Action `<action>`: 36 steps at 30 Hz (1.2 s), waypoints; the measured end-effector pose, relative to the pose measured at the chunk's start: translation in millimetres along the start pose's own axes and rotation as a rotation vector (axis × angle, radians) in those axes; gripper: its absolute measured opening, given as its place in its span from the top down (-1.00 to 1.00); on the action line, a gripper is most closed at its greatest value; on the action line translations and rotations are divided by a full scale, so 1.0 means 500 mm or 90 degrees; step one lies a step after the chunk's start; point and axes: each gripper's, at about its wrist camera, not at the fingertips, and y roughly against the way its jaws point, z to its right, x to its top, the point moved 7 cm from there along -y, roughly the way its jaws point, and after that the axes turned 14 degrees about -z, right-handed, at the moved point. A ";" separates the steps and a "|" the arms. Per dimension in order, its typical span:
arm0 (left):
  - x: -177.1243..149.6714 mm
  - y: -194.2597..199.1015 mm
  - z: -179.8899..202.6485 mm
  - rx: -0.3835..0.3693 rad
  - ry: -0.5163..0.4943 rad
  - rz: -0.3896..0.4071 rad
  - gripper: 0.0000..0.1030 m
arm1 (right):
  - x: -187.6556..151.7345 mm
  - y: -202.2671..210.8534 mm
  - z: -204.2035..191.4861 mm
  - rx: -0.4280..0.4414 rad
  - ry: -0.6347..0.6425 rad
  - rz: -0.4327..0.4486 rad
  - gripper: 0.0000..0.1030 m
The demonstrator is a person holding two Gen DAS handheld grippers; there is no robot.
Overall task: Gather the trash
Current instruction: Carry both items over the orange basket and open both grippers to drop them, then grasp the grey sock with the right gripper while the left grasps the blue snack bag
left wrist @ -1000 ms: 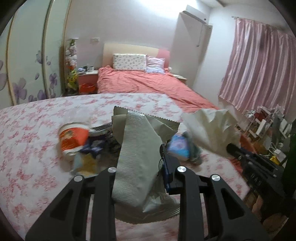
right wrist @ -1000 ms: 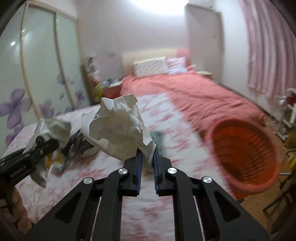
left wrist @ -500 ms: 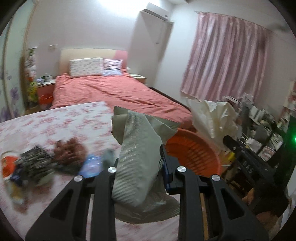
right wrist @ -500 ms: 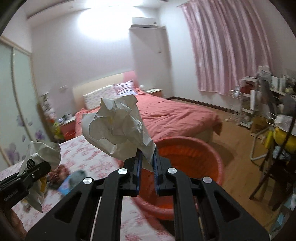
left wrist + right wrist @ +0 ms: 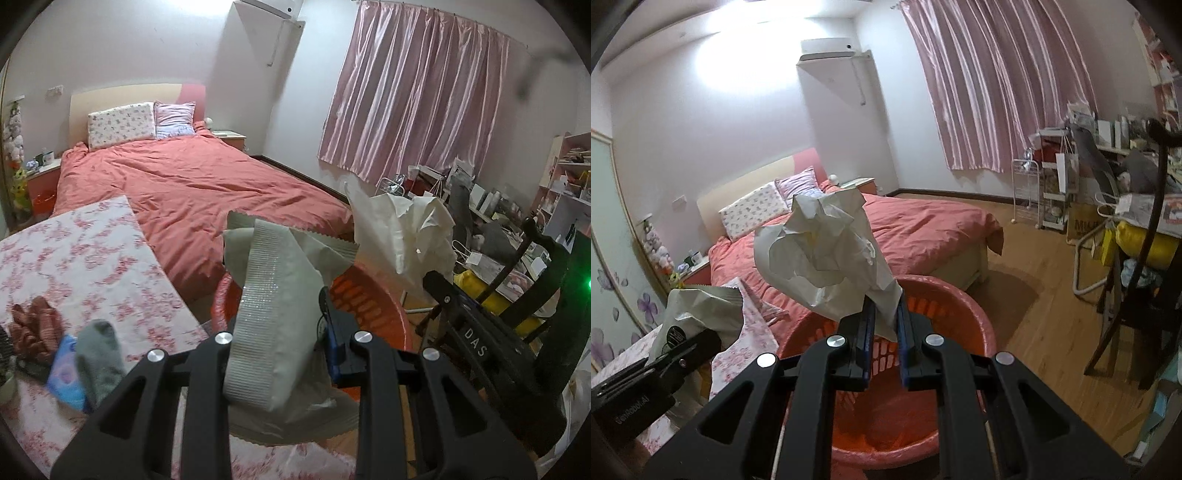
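My left gripper [image 5: 280, 325] is shut on a silver-grey snack wrapper [image 5: 273, 306], held at the near edge of the orange basket [image 5: 384, 306]. My right gripper [image 5: 882, 325] is shut on a crumpled white paper [image 5: 827, 251] and holds it above the orange basket [image 5: 964, 310]. In the left wrist view the right gripper and its paper [image 5: 402, 232] show at the right. In the right wrist view the left gripper with the wrapper [image 5: 698, 314] shows at the lower left.
A table with a floral cloth [image 5: 85, 266] lies to the left, carrying a grey sock [image 5: 99, 354], a blue packet [image 5: 64, 373] and other trash. A red-covered bed [image 5: 192, 192] stands behind. Chairs and cluttered shelves [image 5: 1126, 229] stand at the right.
Both grippers swung right from over the table to the orange basket, still holding the wrapper and the paper. The basket came into view under the right gripper.
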 end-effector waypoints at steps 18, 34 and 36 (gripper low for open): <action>0.000 -0.137 -0.026 0.017 0.028 -0.073 -0.15 | -0.007 -0.058 0.031 -0.001 -0.038 -0.066 0.13; -0.033 -0.064 -0.077 0.067 0.052 -0.072 -0.40 | -0.007 -0.013 -0.001 -0.030 0.025 -0.048 -0.37; -0.050 -0.030 -0.103 0.090 0.062 -0.063 -0.45 | -0.010 -0.007 -0.020 -0.024 0.042 -0.049 -0.37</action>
